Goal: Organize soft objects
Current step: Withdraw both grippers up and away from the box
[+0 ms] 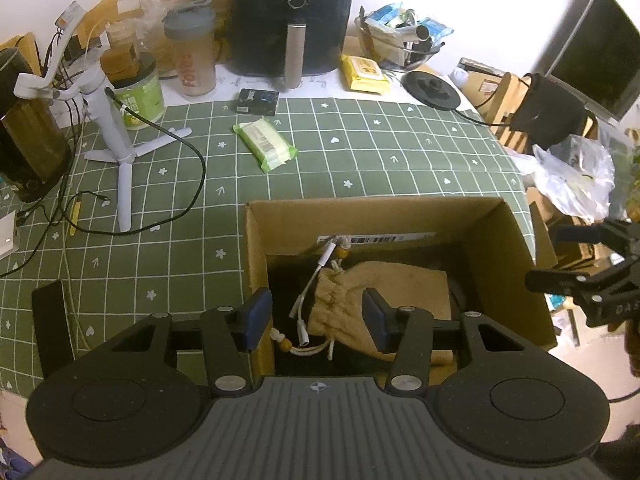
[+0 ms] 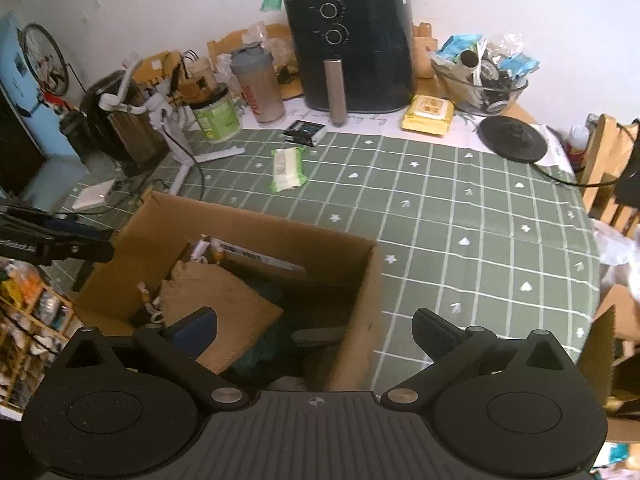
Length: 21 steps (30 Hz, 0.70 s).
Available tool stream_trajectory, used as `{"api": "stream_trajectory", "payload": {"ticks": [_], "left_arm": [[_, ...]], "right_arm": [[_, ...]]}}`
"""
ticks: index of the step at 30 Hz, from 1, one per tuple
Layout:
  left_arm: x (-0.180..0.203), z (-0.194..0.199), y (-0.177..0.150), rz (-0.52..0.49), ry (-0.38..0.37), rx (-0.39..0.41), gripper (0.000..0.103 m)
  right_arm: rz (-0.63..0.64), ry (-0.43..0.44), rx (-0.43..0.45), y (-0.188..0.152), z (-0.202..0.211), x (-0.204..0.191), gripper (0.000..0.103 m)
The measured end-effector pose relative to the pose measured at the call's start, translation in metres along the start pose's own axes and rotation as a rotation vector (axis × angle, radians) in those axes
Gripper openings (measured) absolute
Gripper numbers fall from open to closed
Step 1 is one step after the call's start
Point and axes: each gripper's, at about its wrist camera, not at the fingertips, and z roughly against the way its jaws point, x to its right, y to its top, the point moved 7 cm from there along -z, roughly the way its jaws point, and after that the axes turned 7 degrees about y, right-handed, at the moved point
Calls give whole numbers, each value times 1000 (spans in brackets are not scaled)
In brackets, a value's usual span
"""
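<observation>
A tan drawstring pouch [image 1: 380,300] is lying inside the cardboard box [image 1: 256,248], which is sitting at the near edge of the table [image 1: 360,152]. A white cable [image 1: 308,300] and beaded cords are resting beside the pouch's gathered neck.

The left gripper [image 1: 316,320] is hovering over the box with its jaws partly apart, the pouch's neck showing between them but not pinched.

The right gripper [image 2: 316,332] is spreading to its widest over the box's right wall, holding nothing.

The pouch looks light, limp and a little rough, so it should crumple rather than slip; the bunched neck is probably the surest place to grip.

A green pack of wipes [image 1: 266,144] is waiting toward the middle of the table; it seems squashy too, best taken across its narrow width.
</observation>
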Motion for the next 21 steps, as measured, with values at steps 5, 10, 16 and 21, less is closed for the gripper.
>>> {"api": "stream_trajectory", "payload": {"ticks": [5,10,16,21], "left_arm": [[1,2,1,-9,6,15,49],[3,5,6,-26,4,43,49],[6,6,14,-45,6,72,49],[5,3,18,-63,9,82,49]], "right_arm": [[40,-56,-9,4,0,0,103],[62,-71,-12,6,-2,0,103],[72,-83,-3,10,-4,0,103],[76,-93,16,15,-5,3,103]]}}
